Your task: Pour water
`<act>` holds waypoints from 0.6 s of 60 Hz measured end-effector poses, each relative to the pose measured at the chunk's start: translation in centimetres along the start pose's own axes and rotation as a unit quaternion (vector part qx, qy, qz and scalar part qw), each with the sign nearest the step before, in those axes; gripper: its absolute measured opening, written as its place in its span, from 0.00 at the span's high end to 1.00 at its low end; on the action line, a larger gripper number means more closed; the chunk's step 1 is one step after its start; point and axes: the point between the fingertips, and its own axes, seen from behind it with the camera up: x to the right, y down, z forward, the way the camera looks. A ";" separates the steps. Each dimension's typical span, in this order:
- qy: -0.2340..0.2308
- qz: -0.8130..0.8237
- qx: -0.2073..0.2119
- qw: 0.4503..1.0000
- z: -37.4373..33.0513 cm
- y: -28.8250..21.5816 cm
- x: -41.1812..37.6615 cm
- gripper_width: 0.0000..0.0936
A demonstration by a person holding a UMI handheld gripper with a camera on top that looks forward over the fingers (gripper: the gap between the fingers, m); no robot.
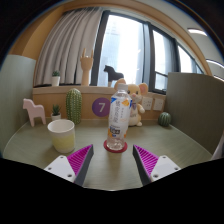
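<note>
My gripper [111, 160] gapes wide. Ahead, mid-table [40, 160], stands a capped bottle [118, 118] on a coaster [115, 147]. Its contents I cannot tell; a pink cup [62, 135] stands toward the left edge.

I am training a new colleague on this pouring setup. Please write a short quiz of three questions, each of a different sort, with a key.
1. True or false: the gripper is shut on the water bottle.
2. Multiple choice: where is the pink cup relative to the water bottle? A) behind it, at the window B) beside it on the table, apart from it C) on top of it
3. Fill in: the water bottle stands upright on a round pink ____.

Key:
1. False. The fingers are open and the bottle stands just ahead of them.
2. B
3. coaster
</note>
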 end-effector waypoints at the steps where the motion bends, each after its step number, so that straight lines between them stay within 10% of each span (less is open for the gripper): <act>1: -0.003 0.000 0.001 1.000 -0.8 0.1 -0.1 0.14; 36: -0.088 0.024 0.068 0.994 -18.3 -7.1 -6.8 0.14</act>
